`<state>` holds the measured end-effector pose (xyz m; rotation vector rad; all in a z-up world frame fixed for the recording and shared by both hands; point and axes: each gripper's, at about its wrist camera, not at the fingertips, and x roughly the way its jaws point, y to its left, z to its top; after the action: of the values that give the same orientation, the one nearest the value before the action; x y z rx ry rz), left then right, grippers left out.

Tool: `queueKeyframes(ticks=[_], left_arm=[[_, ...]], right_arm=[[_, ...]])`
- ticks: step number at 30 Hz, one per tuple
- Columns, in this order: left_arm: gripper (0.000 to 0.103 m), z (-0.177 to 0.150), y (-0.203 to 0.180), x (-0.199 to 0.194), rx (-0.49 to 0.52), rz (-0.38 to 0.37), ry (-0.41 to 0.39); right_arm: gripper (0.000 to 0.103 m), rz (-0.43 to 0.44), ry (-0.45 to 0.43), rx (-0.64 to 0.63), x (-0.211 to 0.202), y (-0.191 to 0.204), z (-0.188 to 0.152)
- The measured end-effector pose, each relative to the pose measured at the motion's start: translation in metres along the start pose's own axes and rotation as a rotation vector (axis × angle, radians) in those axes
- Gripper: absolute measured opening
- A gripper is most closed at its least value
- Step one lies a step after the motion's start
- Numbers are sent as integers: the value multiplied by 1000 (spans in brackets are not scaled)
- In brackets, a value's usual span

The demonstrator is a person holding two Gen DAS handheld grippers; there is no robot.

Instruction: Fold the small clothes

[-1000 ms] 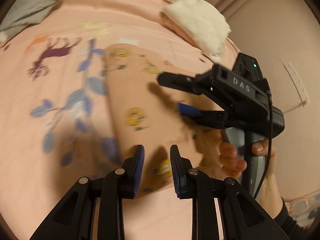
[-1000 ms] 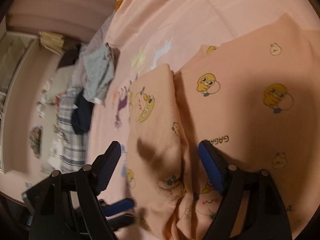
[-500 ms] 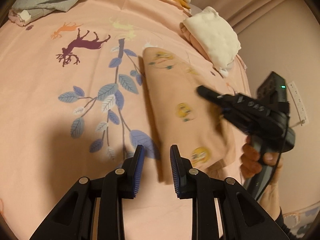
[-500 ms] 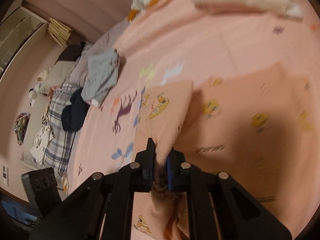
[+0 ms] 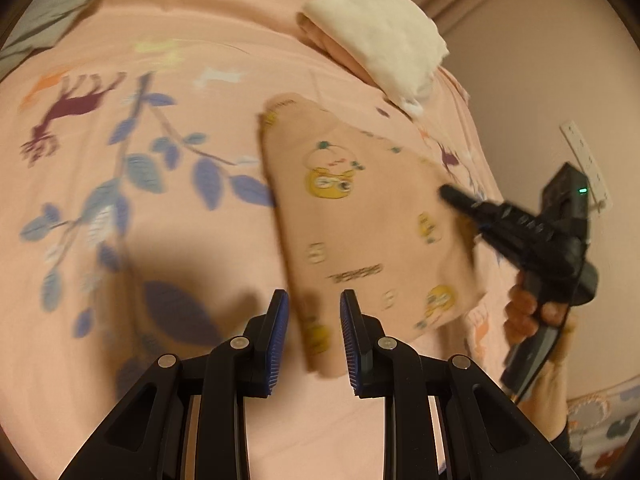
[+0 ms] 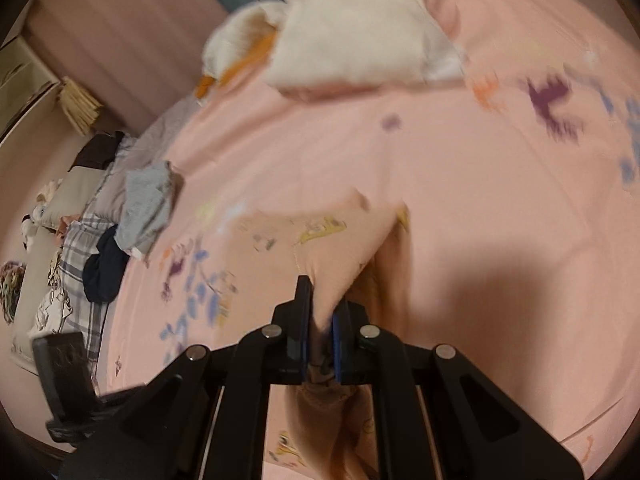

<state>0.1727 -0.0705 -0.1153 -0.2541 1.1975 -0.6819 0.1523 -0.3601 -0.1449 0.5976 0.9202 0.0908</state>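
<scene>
A small peach garment (image 5: 360, 220) printed with yellow chicks lies folded lengthwise on the pink bedsheet (image 5: 120, 240). My left gripper (image 5: 314, 336) is open and empty, its fingers either side of the garment's near end. My right gripper (image 6: 320, 316) is shut on the peach garment (image 6: 320, 248) and holds its edge lifted off the bed. In the left wrist view the right gripper (image 5: 452, 194) reaches the garment's right edge. The frames are blurred by motion.
A folded white fluffy cloth (image 5: 380, 40) lies at the far side of the bed on a pink one. A grey garment (image 6: 148, 204), a dark one (image 6: 102, 268) and plaid bedding (image 6: 76, 272) lie to the left. A wall stands close on the right.
My right gripper closed on the garment's edge and has lifted it across. The left gripper stayed open and shifted toward the garment's near end.
</scene>
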Motion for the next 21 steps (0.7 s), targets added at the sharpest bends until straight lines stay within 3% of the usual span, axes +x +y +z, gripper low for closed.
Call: queueKeyframes(ticks=[3,5,7,11,12,14,19,21], left_arm=[[23,2,-15,12,32,-5,20],[23,3,-26,19,58,-15,29],[23,3,-35,25,90,-16,32],[23,5,-42,39,118,-11,54],[23,5,-42,43,119,-6,64],[23,4,-40,50,121,10,79],[23,3,-41,62,127,15,105],[23,3,-41,62,124,14,106]], right_arm=[[17,25,49,88,15,-25,-6],[36,88,45,152,17,-35,-6],[46,157,16,195,17,-40,-2],[45,165,-4,188,27,-37,12],[41,145,7,193,34,-36,16],[12,95,0,138,41,-28,23],[11,-72,-31,-25,42,-11,35],[24,-147,-4,-43,44,-13,35]])
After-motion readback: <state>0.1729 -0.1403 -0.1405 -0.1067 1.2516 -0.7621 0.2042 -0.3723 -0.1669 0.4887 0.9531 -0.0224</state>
